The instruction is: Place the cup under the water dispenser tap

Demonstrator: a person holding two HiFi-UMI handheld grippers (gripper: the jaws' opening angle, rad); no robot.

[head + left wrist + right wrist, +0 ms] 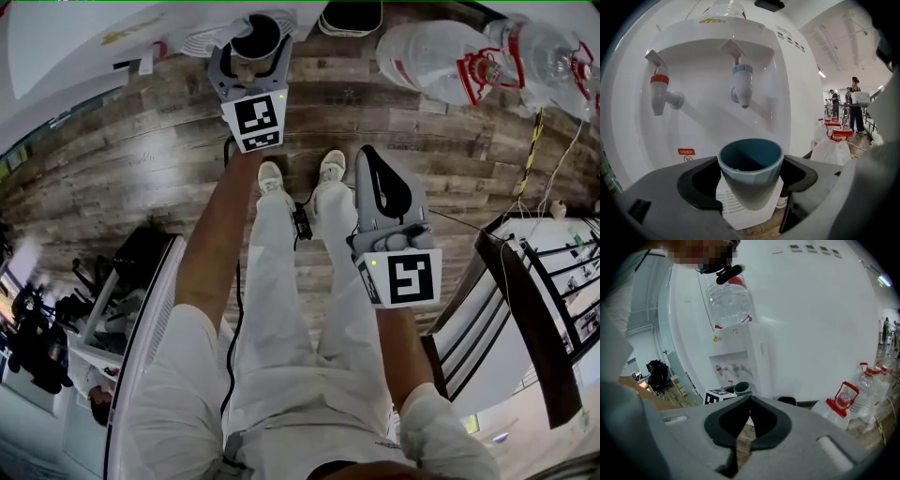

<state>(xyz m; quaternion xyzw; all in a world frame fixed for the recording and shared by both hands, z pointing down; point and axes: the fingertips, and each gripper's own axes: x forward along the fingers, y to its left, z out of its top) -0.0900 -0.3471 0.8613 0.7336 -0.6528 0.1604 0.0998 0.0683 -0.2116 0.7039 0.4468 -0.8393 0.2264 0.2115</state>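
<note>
Left claw point(749, 186) pinches a blue cup point(750, 161), low centre of the left gripper view, below and short of the blue tap point(742, 86) on the water dispenser point(787, 98). Right claw point(746, 420) pressed together, empty. Pushed forward too high, the rim might strike the tap

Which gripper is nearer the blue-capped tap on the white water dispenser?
Left. The left gripper holds a teal round cup close below that tap; the right gripper, shut and empty, hangs back.

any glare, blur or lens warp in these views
Head view: strong fisheye, floor planks bow. Left gripper view: dark corners, cup sharp, dispenser evenly lit. Right gripper view: white wall nearly washed out.
</note>
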